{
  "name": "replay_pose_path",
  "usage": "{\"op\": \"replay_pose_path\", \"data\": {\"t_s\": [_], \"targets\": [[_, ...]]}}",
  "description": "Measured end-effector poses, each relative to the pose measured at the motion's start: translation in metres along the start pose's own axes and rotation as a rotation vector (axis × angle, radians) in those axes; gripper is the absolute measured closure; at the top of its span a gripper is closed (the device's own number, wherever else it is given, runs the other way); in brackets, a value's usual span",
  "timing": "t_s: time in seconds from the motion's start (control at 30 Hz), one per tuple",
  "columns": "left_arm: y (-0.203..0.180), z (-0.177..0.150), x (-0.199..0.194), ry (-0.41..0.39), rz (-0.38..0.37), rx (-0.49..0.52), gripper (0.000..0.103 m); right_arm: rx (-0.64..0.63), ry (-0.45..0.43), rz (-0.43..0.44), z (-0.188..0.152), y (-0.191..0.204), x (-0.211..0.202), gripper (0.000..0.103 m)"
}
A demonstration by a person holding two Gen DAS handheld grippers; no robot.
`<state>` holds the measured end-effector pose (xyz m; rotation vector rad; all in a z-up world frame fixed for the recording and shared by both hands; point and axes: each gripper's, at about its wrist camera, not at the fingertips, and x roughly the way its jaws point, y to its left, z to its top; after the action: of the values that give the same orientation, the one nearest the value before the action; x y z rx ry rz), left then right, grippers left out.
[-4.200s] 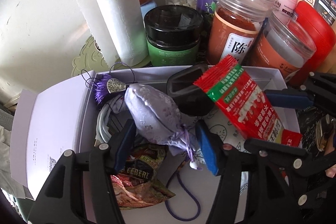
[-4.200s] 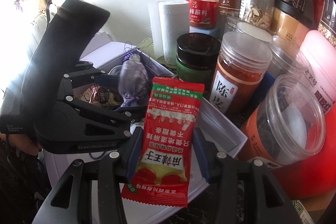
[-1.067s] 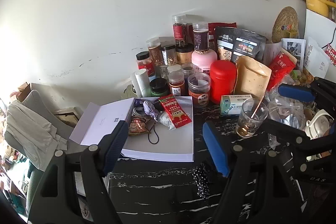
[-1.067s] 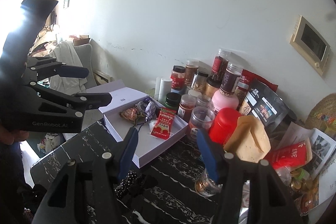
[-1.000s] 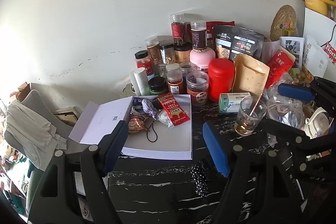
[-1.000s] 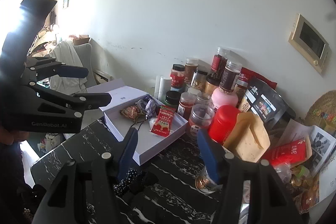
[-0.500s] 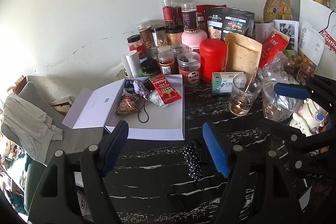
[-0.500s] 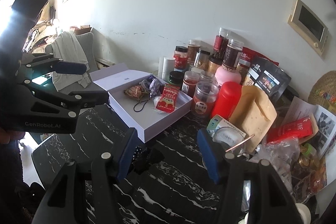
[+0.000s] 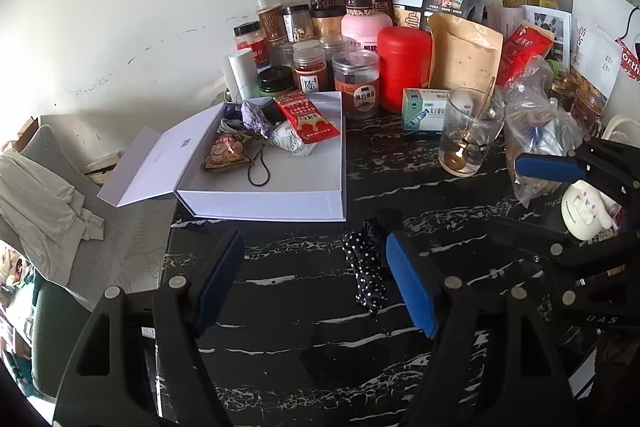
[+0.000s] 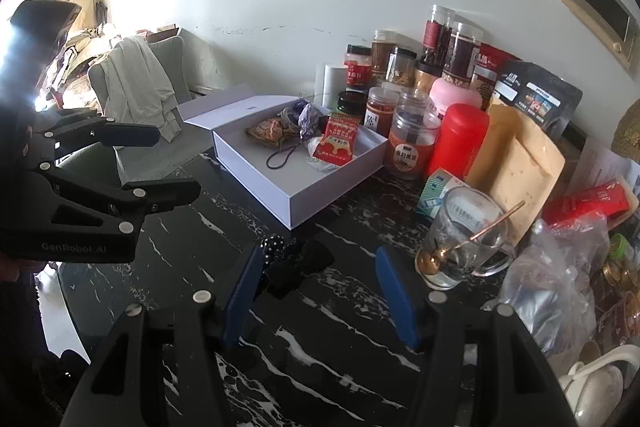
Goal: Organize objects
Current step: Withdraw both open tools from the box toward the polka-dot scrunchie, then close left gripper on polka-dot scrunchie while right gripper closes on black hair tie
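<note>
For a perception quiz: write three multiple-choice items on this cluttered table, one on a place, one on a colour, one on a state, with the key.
1. Where does the red snack packet lie?
A. inside the open white box
B. in the glass mug
C. on the bare tabletop

2. What colour is the scrunchie on the black marble table?
A. red
B. black with white dots
C. purple

3. How do the tools stand?
A. both clamp the packet
B. left tool and right tool open, empty
C. left holds the spoon

Key: 1 A, it rests among the box's contents; 2 B, the dots show plainly; 3 B, nothing sits between the pads.
</note>
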<state>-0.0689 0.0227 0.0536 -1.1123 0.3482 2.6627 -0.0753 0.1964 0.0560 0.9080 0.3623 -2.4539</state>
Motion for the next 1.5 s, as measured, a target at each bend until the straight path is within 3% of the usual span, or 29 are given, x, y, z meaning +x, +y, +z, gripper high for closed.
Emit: {"op": "replay_pose_path", "data": {"t_s": [0.7,1.07,1.23,1.5], "targets": [[-0.012,-0.047,0.104,0.153,-0.106,0.02,0.031,0.025,0.16,0.078,-0.04,-0.008,0.085,0.043],[-0.01,-0.053,0.139,0.197,-0.118,0.012,0.033,0.05,0.18,0.132,-0.03,-0.009,0.126,0.043],[0.008,-0.052,0.144,0.206,-0.12,-0.02,0.052,0.047,0.192,0.148,-0.019,-0.003,0.145,0.043],[0.021,-0.057,0.154,0.237,-0.116,-0.032,0.073,0.06,0.229,0.15,-0.011,0.002,0.172,0.043]]}}
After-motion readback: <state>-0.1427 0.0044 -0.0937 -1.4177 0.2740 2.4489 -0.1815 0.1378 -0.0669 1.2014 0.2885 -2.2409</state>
